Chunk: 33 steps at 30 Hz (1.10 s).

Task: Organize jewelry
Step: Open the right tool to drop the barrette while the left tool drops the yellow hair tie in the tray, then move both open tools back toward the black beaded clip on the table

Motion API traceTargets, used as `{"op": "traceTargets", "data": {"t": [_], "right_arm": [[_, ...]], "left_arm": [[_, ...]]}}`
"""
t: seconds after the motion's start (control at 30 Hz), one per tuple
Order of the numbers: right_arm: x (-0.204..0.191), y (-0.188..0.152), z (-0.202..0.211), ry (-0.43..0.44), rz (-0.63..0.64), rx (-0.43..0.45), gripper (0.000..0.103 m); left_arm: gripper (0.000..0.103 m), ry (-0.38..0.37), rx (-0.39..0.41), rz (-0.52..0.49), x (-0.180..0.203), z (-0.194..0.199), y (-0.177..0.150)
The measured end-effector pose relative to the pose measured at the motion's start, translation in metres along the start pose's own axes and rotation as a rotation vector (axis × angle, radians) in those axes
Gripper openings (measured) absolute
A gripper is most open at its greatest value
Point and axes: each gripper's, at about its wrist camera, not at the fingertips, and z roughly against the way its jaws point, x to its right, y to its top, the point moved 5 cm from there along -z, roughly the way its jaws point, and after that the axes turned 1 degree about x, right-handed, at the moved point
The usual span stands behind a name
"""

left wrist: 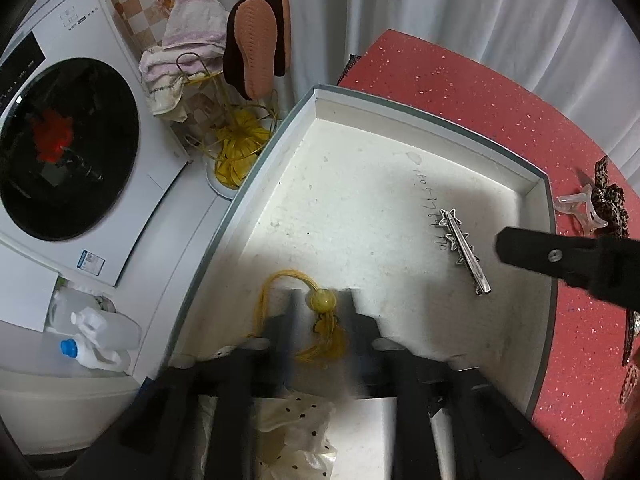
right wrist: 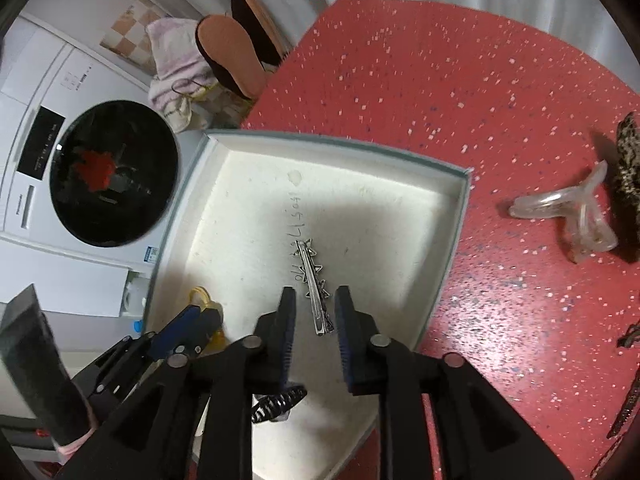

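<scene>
Red speckled desk [right wrist: 400, 80] spread beneath both claws, white-lined box [right wrist: 248, 138] directly ahead of them. Inside the box, two pieces already down: one silver star hair clip [right wrist: 314, 284] lying flat just ahead of the right claw [right wrist: 314, 300], its near end between the tips; one yellow beaded hair tie [left wrist: 323, 300] on the box floor between the fingers of the left claw [left wrist: 322, 308]. Right claw spread apart, gripping nothing, hovering low over the clip. Left claw also parted around the tie, fingers blurred, no squeeze visible on it. Below the right claw, one dark toothed comb-like piece [right wrist: 280, 400] near the box's near corner, hard to tell exactly what. Out to the right of the right claw, still on the desk: one clear claw clip [right wrist: 576, 216], one leopard-print piece [right wrist: 630, 160] touching it, plus a few dark patterned pieces at the far edge, count uncertain. Roughly halfway, by the look of it: several pieces boxed, several waiting outside.
</scene>
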Motion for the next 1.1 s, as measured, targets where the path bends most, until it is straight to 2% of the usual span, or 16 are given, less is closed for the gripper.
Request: {"op": "traceTargets", "data": {"t": [0.03, 0.1, 0.33, 0.4, 0.53, 0.6, 0.63, 0.93, 1.1], "right_arm": [[0.002, -0.001, 0.004, 0.002, -0.002, 0.006, 0.028], [0.003, -0.002, 0.010, 0.006, -0.004, 0.011, 0.029], [0.020, -0.015, 0.042, 0.005, -0.029, 0.047, 0.033], [0.025, -0.019, 0.050, 0.004, -0.039, 0.056, 0.044], [0.045, -0.033, 0.072, 0.003, -0.074, 0.073, 0.048], [0.055, -0.041, 0.082, -0.002, -0.092, 0.080, 0.059], [0.059, -0.045, 0.086, -0.006, -0.100, 0.085, 0.061], [0.117, -0.088, 0.128, -0.069, -0.175, 0.105, 0.069], [0.154, -0.119, 0.154, -0.119, -0.220, 0.121, 0.079]], "left_arm": [[0.103, 0.013, 0.009, 0.010, -0.001, 0.003, 0.000], [0.103, 0.033, 0.050, 0.014, -0.002, 0.013, 0.000], [0.103, 0.044, 0.049, -0.009, 0.008, 0.034, -0.002], [0.103, 0.041, 0.054, -0.020, 0.013, 0.043, -0.003], [0.103, 0.032, 0.055, -0.052, 0.027, 0.060, -0.009], [0.103, 0.029, 0.060, -0.067, 0.036, 0.069, -0.012], [0.103, 0.027, 0.064, -0.076, 0.041, 0.073, -0.014], [0.103, -0.048, 0.078, -0.161, 0.099, 0.106, -0.031], [0.103, -0.100, 0.073, -0.216, 0.140, 0.119, -0.046]]}}
